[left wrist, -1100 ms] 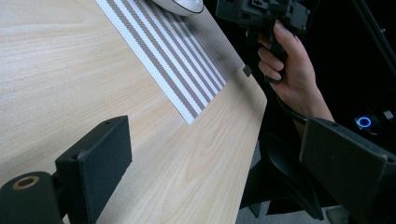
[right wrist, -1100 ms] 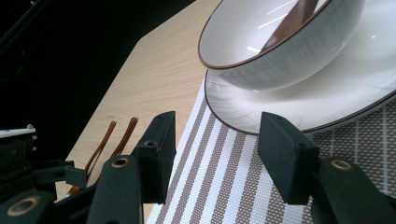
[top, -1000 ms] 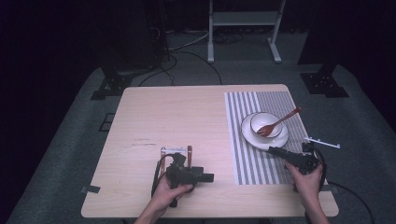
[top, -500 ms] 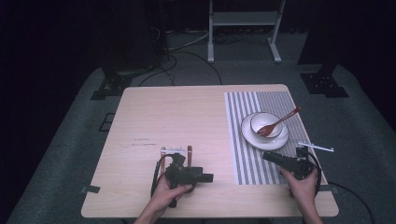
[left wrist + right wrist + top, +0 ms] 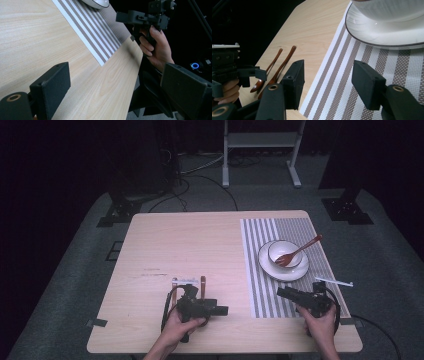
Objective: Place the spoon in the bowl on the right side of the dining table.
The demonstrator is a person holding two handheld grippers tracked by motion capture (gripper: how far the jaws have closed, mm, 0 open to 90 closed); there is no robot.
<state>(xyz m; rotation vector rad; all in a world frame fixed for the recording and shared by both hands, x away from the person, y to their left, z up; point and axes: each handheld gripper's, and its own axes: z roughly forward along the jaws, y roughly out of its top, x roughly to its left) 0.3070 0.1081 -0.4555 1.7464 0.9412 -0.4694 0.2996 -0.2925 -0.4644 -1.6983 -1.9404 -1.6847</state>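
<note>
Right gripper [image 5: 283, 293], at five o'clock on the table [image 5: 200, 245], has drawn back from the plate [image 5: 265, 266] since a second ago, its jaws just opening, empty; we judge the spoon [image 5: 298, 253] delivered into the bowl [image 5: 284, 251]. Left gripper [image 5: 223, 310] spread, idle.

Table [image 5: 190, 245]: pale matt wood grain. Placemat [image 5: 372, 65]: woven, rough, striped. Plate [image 5: 387, 35] & bowl [image 5: 387, 7]: glossy white ceramic. Spoons [image 5: 274, 70]: polished dark wood.
</note>
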